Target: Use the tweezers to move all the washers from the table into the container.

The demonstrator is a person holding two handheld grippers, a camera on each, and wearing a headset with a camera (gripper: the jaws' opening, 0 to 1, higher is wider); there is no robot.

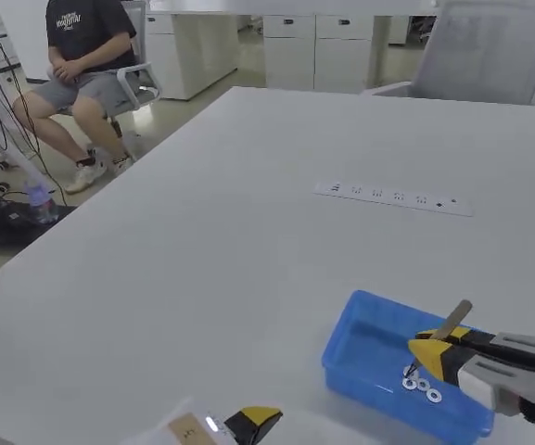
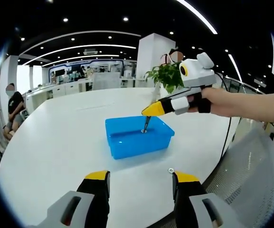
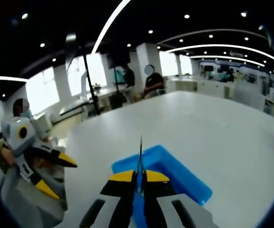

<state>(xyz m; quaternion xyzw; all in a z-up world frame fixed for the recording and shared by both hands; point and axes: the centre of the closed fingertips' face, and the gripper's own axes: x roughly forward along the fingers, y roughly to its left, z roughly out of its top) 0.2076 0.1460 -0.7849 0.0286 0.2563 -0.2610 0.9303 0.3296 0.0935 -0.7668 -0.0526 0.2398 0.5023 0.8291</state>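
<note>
table (image 1: 248,232): white, stretching across mid-frame, power strip (image 1: 392,197) lying centre-right | upper left: person (image 1: 86,56) sitting on office chair (image 1: 139,83) | top edge: white cabinets (image 1: 313,46) lining the wall | curved ceiling strips (image 2: 94,46) glowing overhead in left gripper view

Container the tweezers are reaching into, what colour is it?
Plain bright blue. The container shows best in the left gripper view, with the tweezers reaching into it.
</note>
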